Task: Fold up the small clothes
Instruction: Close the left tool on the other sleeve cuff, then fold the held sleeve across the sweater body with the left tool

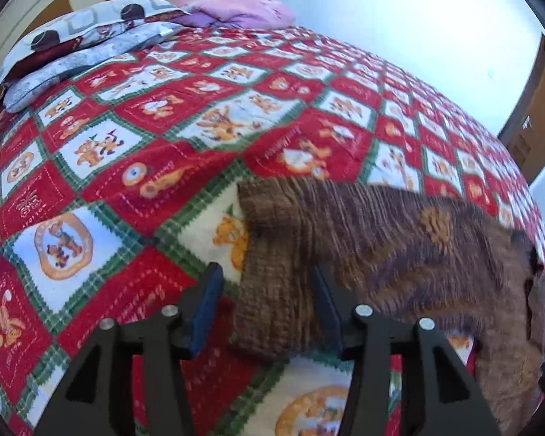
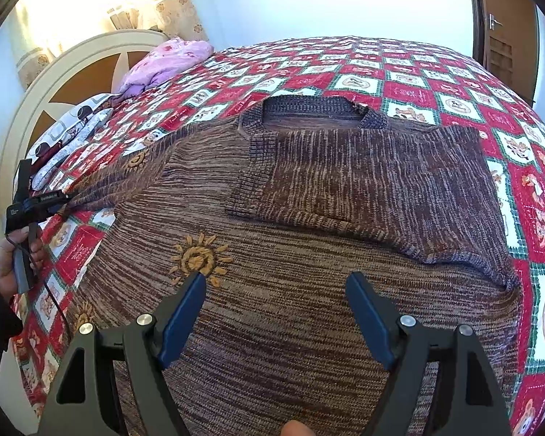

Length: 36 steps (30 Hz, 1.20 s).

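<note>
A brown knitted sweater (image 2: 272, 327) with orange sun motifs lies spread on the bedspread (image 2: 418, 83), neck away from me. Its right sleeve (image 2: 345, 181) is folded across the chest. The left sleeve (image 2: 134, 178) stretches out to my left gripper (image 2: 63, 198). In the left wrist view the sleeve's ribbed cuff (image 1: 272, 290) sits between the half-closed jaws of the left gripper (image 1: 265, 267). The right-hand pad touches the cuff, and a slim gap of bedspread shows at the left-hand pad. My right gripper (image 2: 276, 276) hovers open over the sweater's lower body, with nothing between its fingers.
Patterned pillows (image 1: 72, 54) and a pink quilt (image 1: 236, 7) lie by the cream headboard (image 2: 72, 72) at the left. A wooden door (image 2: 505, 36) stands at the far right. A person's hand (image 2: 7, 265) holds the left gripper's handle beyond the bed's left edge.
</note>
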Motion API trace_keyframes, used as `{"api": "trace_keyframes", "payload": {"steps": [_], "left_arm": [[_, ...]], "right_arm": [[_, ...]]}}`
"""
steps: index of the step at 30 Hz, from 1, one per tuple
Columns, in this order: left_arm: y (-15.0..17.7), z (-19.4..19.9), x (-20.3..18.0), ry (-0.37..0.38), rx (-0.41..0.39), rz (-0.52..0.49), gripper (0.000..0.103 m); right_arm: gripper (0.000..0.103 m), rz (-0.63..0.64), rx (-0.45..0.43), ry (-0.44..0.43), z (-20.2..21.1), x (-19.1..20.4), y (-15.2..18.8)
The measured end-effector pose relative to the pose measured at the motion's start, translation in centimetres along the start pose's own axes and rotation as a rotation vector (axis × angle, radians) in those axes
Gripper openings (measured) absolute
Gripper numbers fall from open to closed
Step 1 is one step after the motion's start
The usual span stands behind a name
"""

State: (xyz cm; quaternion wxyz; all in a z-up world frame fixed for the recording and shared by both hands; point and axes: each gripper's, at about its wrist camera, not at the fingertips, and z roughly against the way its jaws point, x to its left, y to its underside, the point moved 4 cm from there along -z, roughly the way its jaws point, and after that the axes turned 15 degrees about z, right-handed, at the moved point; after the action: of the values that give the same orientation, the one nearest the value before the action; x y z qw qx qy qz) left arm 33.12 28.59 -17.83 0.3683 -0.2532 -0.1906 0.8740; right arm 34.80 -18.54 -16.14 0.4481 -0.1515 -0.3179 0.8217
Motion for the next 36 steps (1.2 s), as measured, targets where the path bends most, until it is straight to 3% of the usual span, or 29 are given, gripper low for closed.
{"api": "trace_keyframes", "payload": {"steps": [3,5,6,9,21,30,36], "left_arm": [[0.7,0.4,-0.1,0.026,0.007,-0.013,0.052],[0.5,0.3,-0.1,0.037,0.01,-0.015,0.037],[0.3,0.3,-0.1,0.058,0.015,-0.006,0.015],[-0.3,0.5,0.2,0.13,0.019,0.053,0.011],[-2.3,4.3,-2.6,0.315,-0.045,0.087,0.01],[-2.2,8.0,-9.2,0.444,-0.07,0.019,0.01],[-0.8,10.9,-15.5,0.564,-0.06,-0.042,0.01]], "right_arm": [[0.08,0.004,0.0,-0.006,0.0,0.3,0.2],[0.08,0.008,0.006,-0.007,-0.2,0.5,0.2],[0.08,0.009,0.007,-0.009,-0.2,0.7,0.2],[0.08,0.016,-0.005,-0.01,0.2,1.1,0.1],[0.08,-0.013,-0.041,0.003,1.2,0.3,-0.1],[0.08,-0.054,-0.076,0.018,2.7,-1.3,0.2],[0.08,-0.103,-0.095,0.024,3.5,-2.9,0.8]]}}
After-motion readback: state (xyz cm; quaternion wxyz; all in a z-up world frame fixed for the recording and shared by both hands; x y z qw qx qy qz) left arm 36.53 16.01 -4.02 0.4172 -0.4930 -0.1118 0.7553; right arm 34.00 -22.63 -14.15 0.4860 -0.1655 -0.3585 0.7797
